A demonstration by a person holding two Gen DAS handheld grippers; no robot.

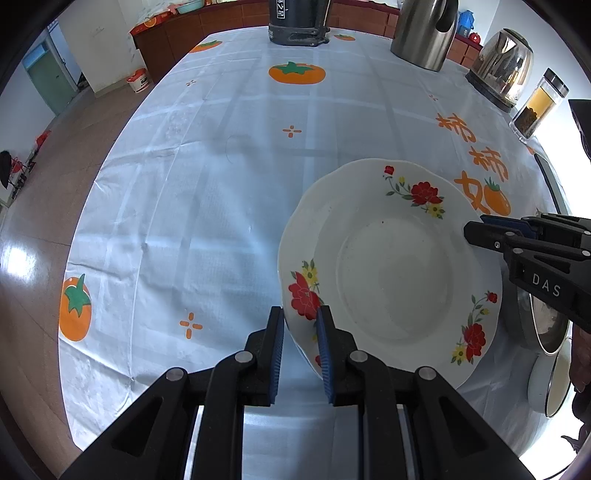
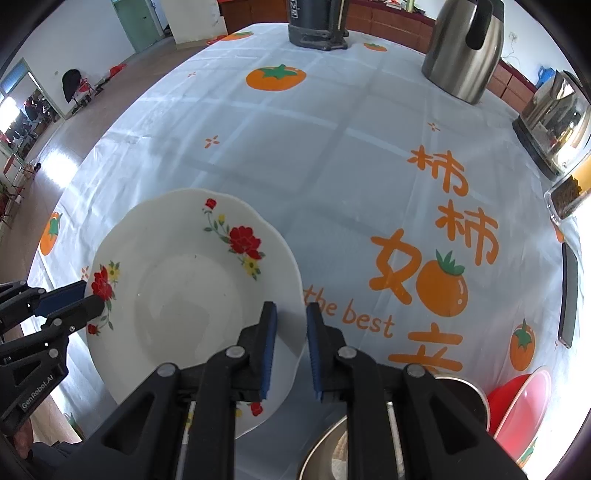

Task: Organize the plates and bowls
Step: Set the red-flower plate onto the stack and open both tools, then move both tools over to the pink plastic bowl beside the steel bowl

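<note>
Round table under a pale blue checked tablecloth (image 1: 207,206) printed with orange persimmons and orange lettering. At the far edge: a steel kettle (image 1: 424,33), a second kettle on a base (image 1: 502,66), a glass jar (image 1: 539,107), and a dark grey object (image 1: 299,22).

White floral plate (image 1: 391,266) sits between both grippers, held by opposite rims. Left gripper (image 1: 301,332): jaws narrow, blue pads pinching the plate's left rim over a red flower. Right gripper (image 2: 291,332): jaws equally narrow, clamped across the plate's right rim, one finger over the plate, the other outside it.

To the right of the plate, near edge: steel bowls (image 2: 332,446), partly hidden by the right gripper, and a red bowl (image 2: 524,402). A dark phone (image 2: 569,295) lies by the right edge.
</note>
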